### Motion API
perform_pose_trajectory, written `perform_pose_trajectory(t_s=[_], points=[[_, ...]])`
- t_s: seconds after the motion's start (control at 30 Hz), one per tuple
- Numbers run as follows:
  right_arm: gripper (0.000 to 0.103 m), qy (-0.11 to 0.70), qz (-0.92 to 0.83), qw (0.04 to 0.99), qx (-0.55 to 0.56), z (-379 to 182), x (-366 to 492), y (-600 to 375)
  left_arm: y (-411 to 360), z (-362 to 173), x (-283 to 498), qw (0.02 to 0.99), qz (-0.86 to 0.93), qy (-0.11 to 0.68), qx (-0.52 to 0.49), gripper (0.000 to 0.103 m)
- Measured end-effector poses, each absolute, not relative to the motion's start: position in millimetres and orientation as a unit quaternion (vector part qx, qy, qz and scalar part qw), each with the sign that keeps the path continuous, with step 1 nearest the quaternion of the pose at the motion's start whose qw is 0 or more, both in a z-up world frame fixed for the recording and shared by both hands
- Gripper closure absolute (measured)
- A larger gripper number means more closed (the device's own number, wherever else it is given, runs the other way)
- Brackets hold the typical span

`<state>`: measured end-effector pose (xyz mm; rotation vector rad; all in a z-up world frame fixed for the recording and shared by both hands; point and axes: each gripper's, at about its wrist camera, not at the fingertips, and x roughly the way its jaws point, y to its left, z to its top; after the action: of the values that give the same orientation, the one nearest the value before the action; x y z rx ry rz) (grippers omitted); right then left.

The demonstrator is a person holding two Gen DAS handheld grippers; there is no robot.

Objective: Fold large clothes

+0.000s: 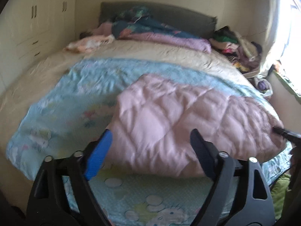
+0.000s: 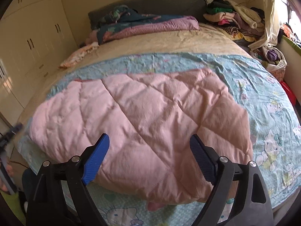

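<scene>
Cream wardrobes [image 2: 28, 43] flank a bed [image 2: 169, 43] where one pink quilted blanket [image 2: 143, 116] lies folded and puffy on a blue cartoon-print sheet [image 2: 263, 98]. Both the left gripper [image 1: 150, 146] and the right gripper [image 2: 149, 150] hover above its near edge, jaws spread, gripping nothing.

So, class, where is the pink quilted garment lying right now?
The pink quilted garment lies folded on the light blue cartoon sheet at the near end of the bed, central in both views.

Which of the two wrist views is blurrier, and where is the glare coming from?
Left wrist view: motion-smeared, the pink quilt and blue cartoon sheet soft; window blown out white at right. Right wrist view: sharper, quilt stitching crisp, window glare only at the upper right corner; both bend the bed by fisheye.
</scene>
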<state>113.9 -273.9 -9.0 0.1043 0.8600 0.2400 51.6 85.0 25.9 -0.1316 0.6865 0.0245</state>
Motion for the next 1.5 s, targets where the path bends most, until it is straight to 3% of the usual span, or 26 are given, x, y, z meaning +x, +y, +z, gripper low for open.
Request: perform_pose_trajectory(t_s=[0.4,0.57,0.63,0.67,0.93,1.5], points=[[0.01,0.468,0.1,0.877,0.034,-56.9,128.1,-258.3,56.5,-58.0,100.2,0.901,0.009,0.434,-0.031,0.02],[0.01,0.423,0.109,0.898,0.058,-31.9,103.3,-266.5,59.4,-34.4,82.5,0.909,-0.004,0.415,-0.044,0.02],[0.007,0.388,0.107,0.913,0.064,-9.9,81.2,-269.9,56.6,-18.4,72.0,0.917,-0.004,0.397,-0.038,0.016],[0.004,0.374,0.105,0.919,0.062,-2.2,72.3,-270.7,53.0,-11.0,67.2,0.92,-0.006,0.39,-0.038,0.009],[0.004,0.278,0.105,0.954,0.043,54.4,-12.1,-277.2,36.9,32.2,27.2,0.94,-0.03,0.338,-0.036,0.009],[0.004,0.245,0.102,0.964,0.031,51.4,-76.2,-240.3,18.3,31.4,-26.2,0.946,-0.065,0.315,-0.051,0.009]])
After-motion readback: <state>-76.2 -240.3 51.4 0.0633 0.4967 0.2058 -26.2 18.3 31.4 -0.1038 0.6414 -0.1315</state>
